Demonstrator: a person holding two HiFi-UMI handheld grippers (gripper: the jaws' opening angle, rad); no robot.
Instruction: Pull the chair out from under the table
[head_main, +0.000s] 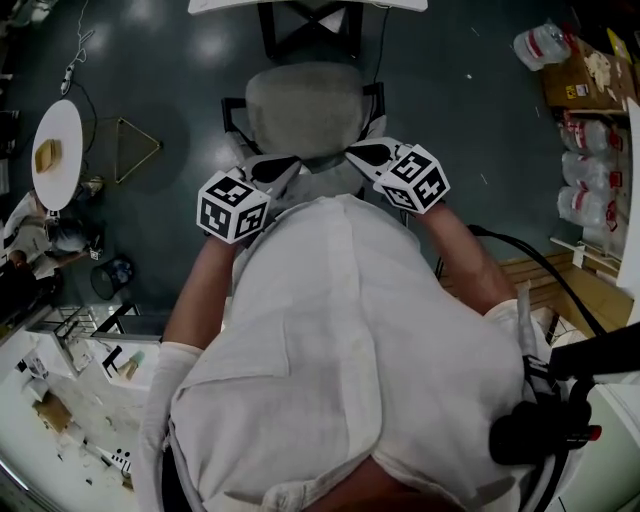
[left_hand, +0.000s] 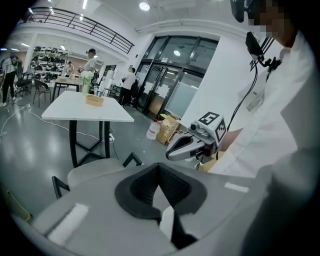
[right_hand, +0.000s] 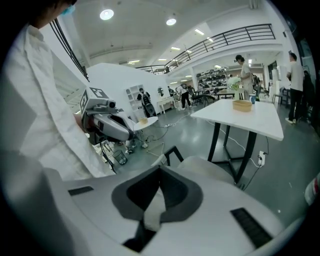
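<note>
Slippage is the hazard: left claw (head_main: 288, 170) and right claw (head_main: 358, 153) are both closed on nothing, the chair (head_main: 303, 105) stands just ahead and below them, before the worktop (head_main: 240, 5), so a pull could miss it.

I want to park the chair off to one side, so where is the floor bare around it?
Bare floor lies right of the chair, up to the cardboard box and bottle packs. Left of it, a narrower strip runs to the wire frame and round table. Crowded: ahead, by the white table and its legs.
</note>
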